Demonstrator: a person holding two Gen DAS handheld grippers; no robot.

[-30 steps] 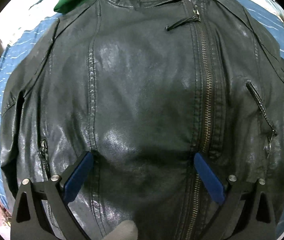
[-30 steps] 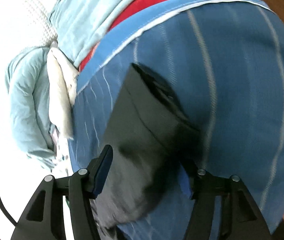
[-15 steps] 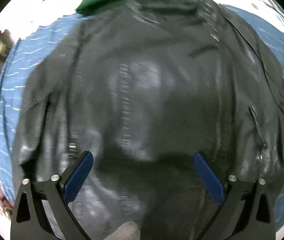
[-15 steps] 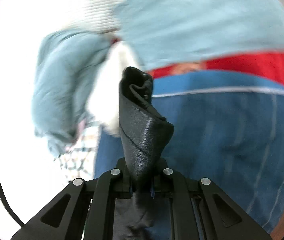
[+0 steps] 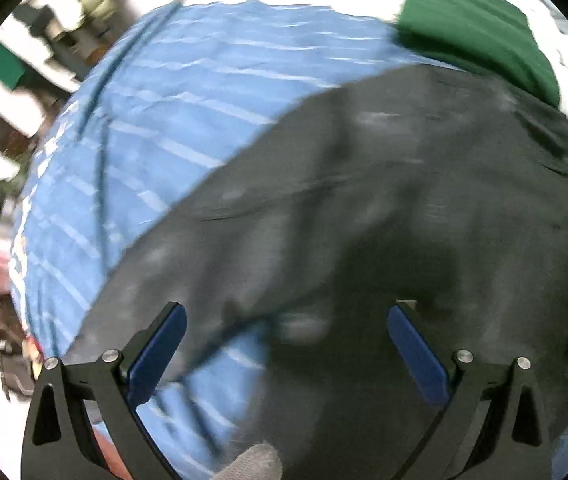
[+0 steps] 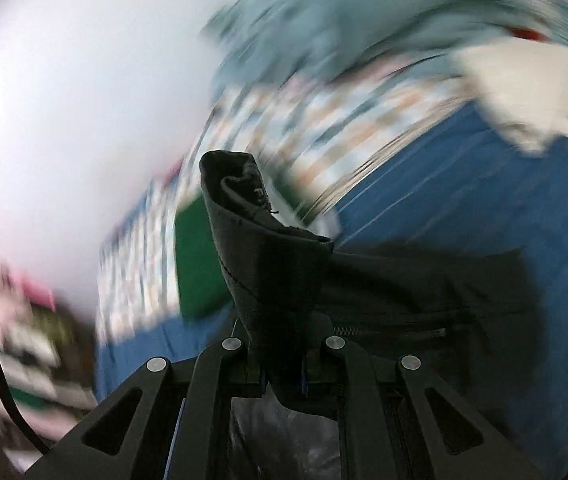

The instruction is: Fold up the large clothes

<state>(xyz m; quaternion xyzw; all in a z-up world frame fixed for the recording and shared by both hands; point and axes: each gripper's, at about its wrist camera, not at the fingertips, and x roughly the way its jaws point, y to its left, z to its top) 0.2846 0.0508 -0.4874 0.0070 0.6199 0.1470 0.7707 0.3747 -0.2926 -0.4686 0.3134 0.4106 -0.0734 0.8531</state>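
Observation:
A black leather jacket lies on a blue striped sheet. My left gripper is open and empty, hovering over the jacket's left sleeve near its lower edge. My right gripper is shut on the jacket's other sleeve cuff, which stands up between the fingers. The jacket body with its zipper lies beyond it. Both views are motion-blurred.
A folded green garment lies just past the jacket's collar and also shows in the right wrist view. Light blue, white and checked clothes pile at the sheet's far edge. Room clutter lies beyond the sheet's left edge.
My right gripper closed on the sleeve cuff and is swinging it over toward the jacket body. My left gripper has shifted left, off the jacket front toward its left sleeve.

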